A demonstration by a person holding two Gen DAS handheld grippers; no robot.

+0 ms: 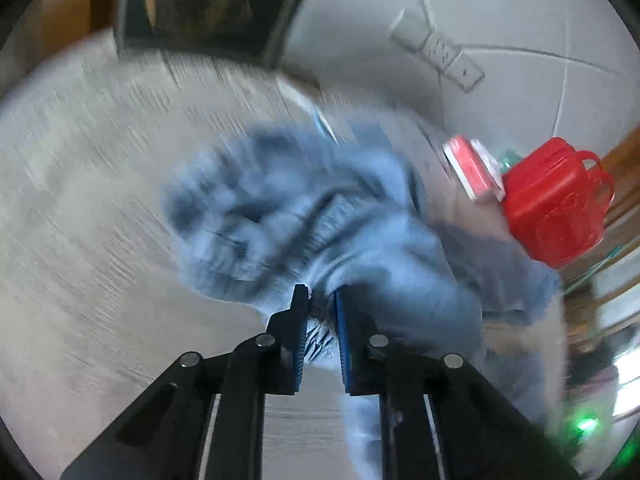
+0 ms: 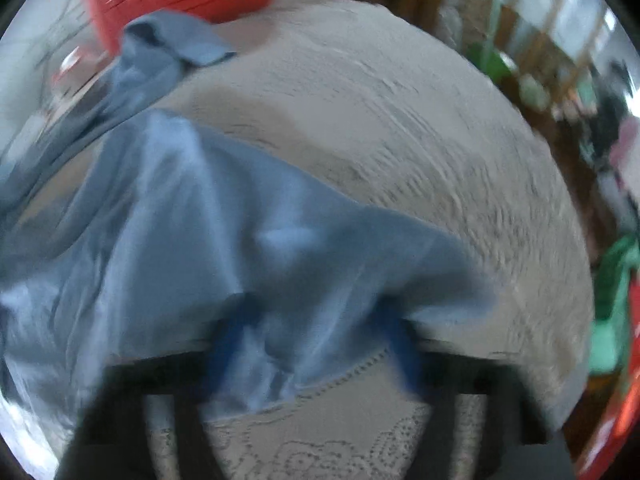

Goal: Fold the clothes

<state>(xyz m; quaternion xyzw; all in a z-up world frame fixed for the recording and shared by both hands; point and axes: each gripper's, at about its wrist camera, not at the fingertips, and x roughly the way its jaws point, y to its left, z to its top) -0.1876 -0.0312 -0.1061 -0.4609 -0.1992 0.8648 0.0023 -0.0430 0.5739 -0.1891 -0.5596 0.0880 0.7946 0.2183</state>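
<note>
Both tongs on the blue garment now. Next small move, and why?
Probably lift both tongs together and draw them apart to spread the cloth. The left tongs pinch a fold of the blue garment, which lies bunched on the grey tablecloth. The right tongs are draped by an edge of it, jaws narrow. Blur hides how firm either grip is.

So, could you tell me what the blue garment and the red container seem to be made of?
Blue garment: thin woven fabric, probably; it drapes in soft folds with a slight sheen. Red container: likely moulded plastic; glossy, rigid, with an embossed side. Blur leaves both uncertain.
</note>
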